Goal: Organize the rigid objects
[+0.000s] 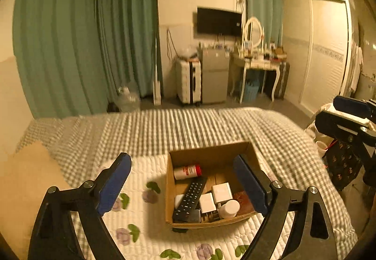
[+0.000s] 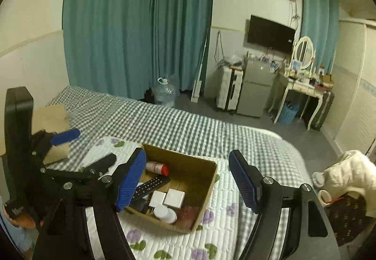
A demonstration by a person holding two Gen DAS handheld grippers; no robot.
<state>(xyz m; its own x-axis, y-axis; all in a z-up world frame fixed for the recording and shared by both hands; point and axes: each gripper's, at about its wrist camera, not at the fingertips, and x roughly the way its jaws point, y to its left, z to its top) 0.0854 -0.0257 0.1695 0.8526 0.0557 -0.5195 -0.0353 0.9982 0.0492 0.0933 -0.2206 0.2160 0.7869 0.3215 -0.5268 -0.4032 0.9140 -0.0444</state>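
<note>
Both tongs hang spread and empty above the bed [image 1: 188, 123]. The box [image 1: 209, 223] sits between the left tongs [image 1: 185, 181], with the remote [image 1: 190, 199] inside. It lies below the right tongs [image 2: 188, 180].

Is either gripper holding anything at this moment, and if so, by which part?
Nothing is held. The left gripper and right gripper are both open and empty above the cardboard box.

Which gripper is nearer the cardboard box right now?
Hard to call. The left gripper and the right gripper both hover open just above the cardboard box, neither touching it.
</note>
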